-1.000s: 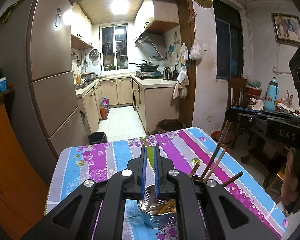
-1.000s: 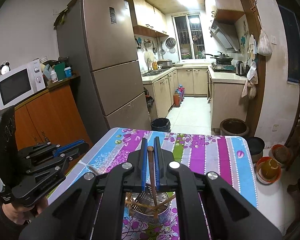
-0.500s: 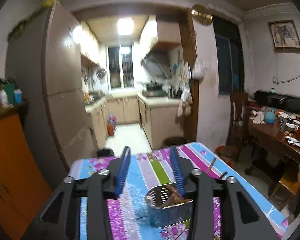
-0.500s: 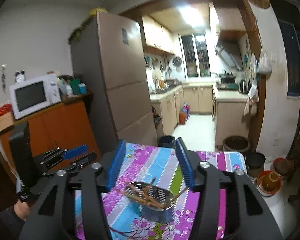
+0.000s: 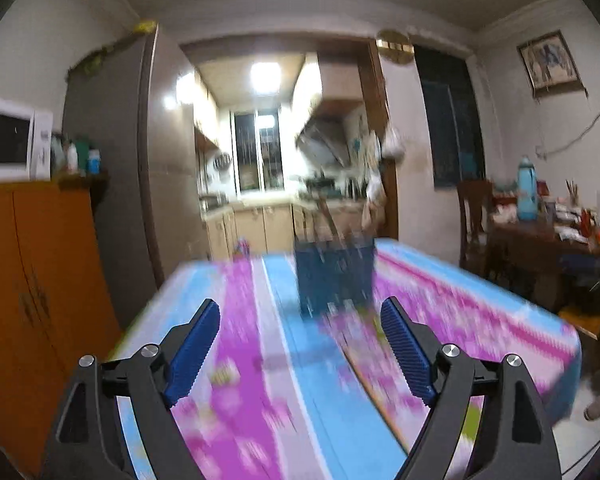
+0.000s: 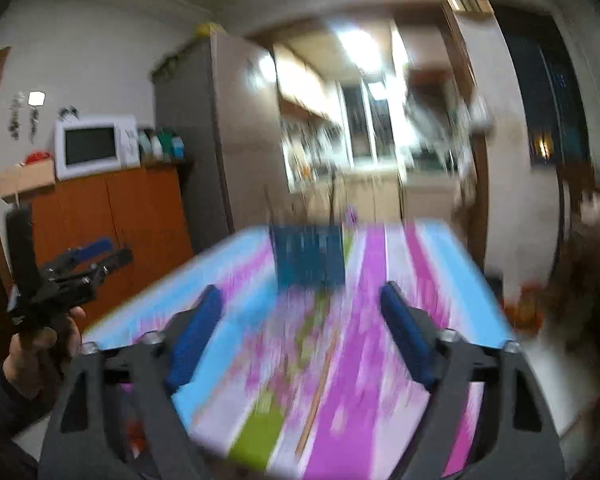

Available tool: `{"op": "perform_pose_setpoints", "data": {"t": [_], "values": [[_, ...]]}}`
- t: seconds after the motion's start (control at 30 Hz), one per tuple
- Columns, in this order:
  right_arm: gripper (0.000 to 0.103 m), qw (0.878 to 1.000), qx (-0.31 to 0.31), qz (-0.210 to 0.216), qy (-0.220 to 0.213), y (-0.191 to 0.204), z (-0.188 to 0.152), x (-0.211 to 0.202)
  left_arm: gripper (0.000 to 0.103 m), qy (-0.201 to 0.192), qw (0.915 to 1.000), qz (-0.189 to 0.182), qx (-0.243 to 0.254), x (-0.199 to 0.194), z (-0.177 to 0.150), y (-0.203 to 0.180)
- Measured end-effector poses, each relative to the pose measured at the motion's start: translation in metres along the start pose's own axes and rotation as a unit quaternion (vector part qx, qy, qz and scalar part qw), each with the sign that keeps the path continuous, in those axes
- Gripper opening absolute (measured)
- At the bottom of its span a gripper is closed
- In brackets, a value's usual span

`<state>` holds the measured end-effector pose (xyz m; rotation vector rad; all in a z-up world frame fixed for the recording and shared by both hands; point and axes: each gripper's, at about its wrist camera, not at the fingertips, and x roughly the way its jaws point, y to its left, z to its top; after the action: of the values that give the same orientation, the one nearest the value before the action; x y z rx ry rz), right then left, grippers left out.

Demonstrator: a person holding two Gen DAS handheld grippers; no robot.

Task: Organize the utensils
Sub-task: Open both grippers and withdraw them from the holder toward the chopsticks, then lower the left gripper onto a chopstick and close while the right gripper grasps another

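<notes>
Both views are blurred by motion. A perforated utensil holder stands on the striped tablecloth, with chopstick ends sticking up from it. It also shows in the right wrist view. A chopstick lies on the cloth in front of it, and a chopstick shows in the right wrist view. My left gripper is open and empty, back from the holder. My right gripper is open and empty. The left gripper also shows at the left of the right wrist view.
A tall fridge and an orange cabinet with a microwave stand left of the table. A kitchen doorway lies beyond. A wooden chair and a cluttered side table stand to the right.
Both grippers have opened wide, let go of their chopsticks and pulled back from the holder. The holder now stands farther away in both views.
</notes>
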<state>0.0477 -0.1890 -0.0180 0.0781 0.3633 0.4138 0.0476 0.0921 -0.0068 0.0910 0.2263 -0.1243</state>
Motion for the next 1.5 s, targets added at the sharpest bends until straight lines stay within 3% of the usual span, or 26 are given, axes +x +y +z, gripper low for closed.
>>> {"op": "perform_pose_setpoints", "data": {"t": [0.1, 0.23, 0.63, 0.9, 1.5], "values": [[0.03, 0.999, 0.002, -0.008, 0.045, 0.005, -0.047, 0.023, 0.083, 0.04, 0.999, -0.017, -0.006, 0.004, -0.045, -0.023], [0.021, 0.998, -0.014, -0.021, 0.062, 0.007, -0.072, 0.038, 0.079, 0.065, 0.9972, -0.034, 0.015, 0.01, -0.082, -0.055], [0.016, 0.997, -0.032, -0.035, 0.061, 0.004, -0.085, 0.051, 0.044, 0.087, 0.9952, -0.034, 0.03, 0.024, -0.106, -0.072], [0.014, 0.997, -0.031, -0.037, 0.056, 0.004, -0.087, 0.051, 0.014, 0.093, 0.9943, -0.043, 0.03, 0.027, -0.112, -0.077], [0.01, 0.997, -0.047, -0.048, 0.045, 0.015, -0.091, 0.048, 0.014, 0.072, 0.9965, -0.027, 0.034, 0.022, -0.119, -0.078]]}}
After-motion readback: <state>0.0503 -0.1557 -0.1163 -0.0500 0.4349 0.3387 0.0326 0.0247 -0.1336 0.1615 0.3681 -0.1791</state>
